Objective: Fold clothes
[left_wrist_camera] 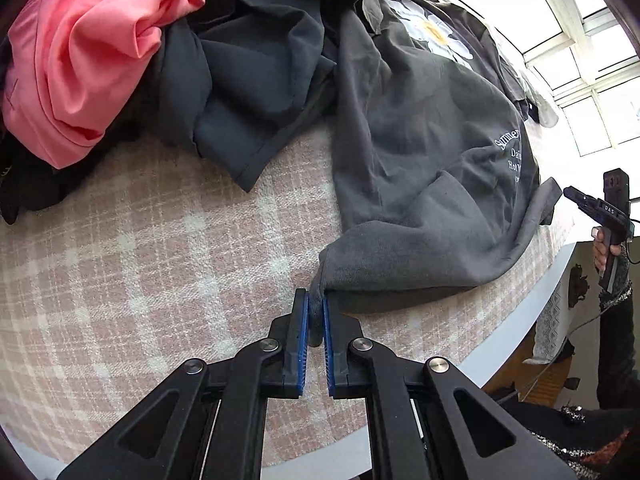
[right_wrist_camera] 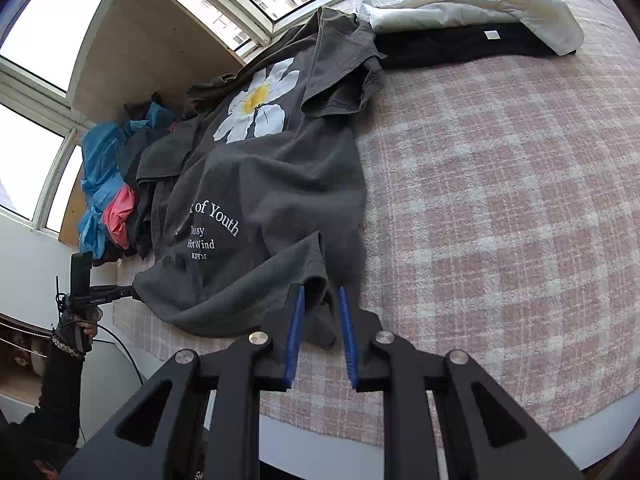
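Two corners of the grey daisy T-shirt (right_wrist_camera: 256, 184) are what we are working with, and the shirt is lying spread on the pink plaid bed cover (right_wrist_camera: 500, 200), its hem at the near edge and its collar reaching toward the far window. We are clamping the left gripper (left_wrist_camera: 315, 322) tight on a bunched hem corner, the blue pads (left_wrist_camera: 304, 320) pressing the cloth from both sides. We are holding the right gripper (right_wrist_camera: 322, 320) with its jaws parted around the other hem corner, cloth sitting between the pads but not yet pinched, so it is not gripping anything. To do this step well, we judge that we should be closing the right side on a similar bite of hem, then lifting both corners evenly and keeping the edge taut, so the printed front is not wrinkling as it is carried over. The loose sleeve near the collar looks likely to fold under if we are pulling unevenly. No basket or box is showing; unsorted clothes are simply heaped on the bed at the far left, among them a pink garment (left_wrist_camera: 88, 52) and a dark blue-grey garment (left_wrist_camera: 248, 92), while a white folded item (right_wrist_camera: 472, 12) is resting on a black one at the far right.
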`<state>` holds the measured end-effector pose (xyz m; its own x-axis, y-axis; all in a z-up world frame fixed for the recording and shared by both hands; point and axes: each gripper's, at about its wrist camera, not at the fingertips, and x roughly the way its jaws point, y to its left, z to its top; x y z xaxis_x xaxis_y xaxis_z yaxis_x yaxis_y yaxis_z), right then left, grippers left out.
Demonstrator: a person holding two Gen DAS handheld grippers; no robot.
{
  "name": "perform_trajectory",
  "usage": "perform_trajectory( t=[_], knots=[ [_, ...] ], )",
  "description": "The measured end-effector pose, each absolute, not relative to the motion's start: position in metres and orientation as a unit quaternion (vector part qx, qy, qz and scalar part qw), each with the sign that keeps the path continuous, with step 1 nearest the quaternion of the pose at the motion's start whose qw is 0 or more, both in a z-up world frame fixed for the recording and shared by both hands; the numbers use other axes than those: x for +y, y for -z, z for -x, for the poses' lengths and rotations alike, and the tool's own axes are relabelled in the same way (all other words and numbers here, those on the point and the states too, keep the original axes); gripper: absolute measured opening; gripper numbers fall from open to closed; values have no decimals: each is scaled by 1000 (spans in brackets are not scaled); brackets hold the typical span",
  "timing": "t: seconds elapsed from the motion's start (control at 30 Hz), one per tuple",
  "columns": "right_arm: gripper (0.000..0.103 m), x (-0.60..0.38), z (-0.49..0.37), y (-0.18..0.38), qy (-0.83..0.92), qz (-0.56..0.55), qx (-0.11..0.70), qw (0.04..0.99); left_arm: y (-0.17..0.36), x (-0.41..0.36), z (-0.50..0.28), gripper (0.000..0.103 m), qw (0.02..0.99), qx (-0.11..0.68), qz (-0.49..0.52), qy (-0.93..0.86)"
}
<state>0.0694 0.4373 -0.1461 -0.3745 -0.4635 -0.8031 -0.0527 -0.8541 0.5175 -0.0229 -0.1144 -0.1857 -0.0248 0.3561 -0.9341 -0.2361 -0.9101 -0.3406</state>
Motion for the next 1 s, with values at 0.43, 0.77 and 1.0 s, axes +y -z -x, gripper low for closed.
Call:
perform_trajectory(
  t=[0.43,0.77,1.0],
  knots=[
    [3,409,-51,151,815,-519,-203,158,182,-113,22,6,213,-24,673,-708],
    [3,425,-163,22,834,-469,-222,187,115,-118,-41,6,252,-20,648,-718],
    [3,445,-191,133,799,-552,-223,85,151,-78,-79,7,273,-32,690,-669]
  ],
)
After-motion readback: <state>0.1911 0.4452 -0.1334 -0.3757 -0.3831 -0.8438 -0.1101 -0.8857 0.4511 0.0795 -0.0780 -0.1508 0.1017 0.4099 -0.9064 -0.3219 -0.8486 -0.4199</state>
